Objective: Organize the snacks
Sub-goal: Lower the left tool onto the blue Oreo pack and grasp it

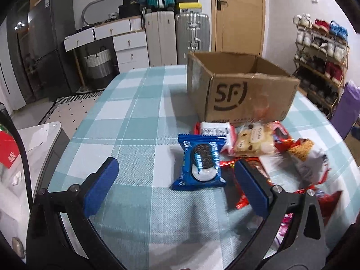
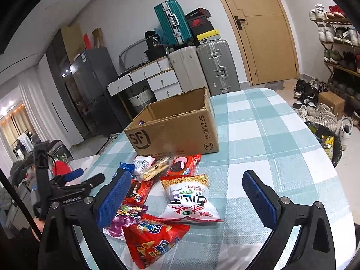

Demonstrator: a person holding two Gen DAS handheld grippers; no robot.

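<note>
A blue Oreo packet (image 1: 200,163) lies on the checked tablecloth, between and just beyond the fingers of my left gripper (image 1: 175,189), which is open and empty. Behind it stands an open cardboard SF box (image 1: 238,90). More snack packets (image 1: 254,140) lie in a heap in front of the box. In the right wrist view my right gripper (image 2: 186,200) is open and empty over a white noodle-snack bag (image 2: 190,200), with a red chip bag (image 2: 150,238) nearer and the SF box (image 2: 175,128) beyond. The left gripper (image 2: 74,177) shows at the left.
The table (image 2: 270,135) has rounded edges, with a drop on the right toward shoes (image 2: 319,112) and a bin. Suitcases (image 1: 175,36), drawers and a fridge stand along the far wall. A white side table (image 1: 40,139) stands left of the table.
</note>
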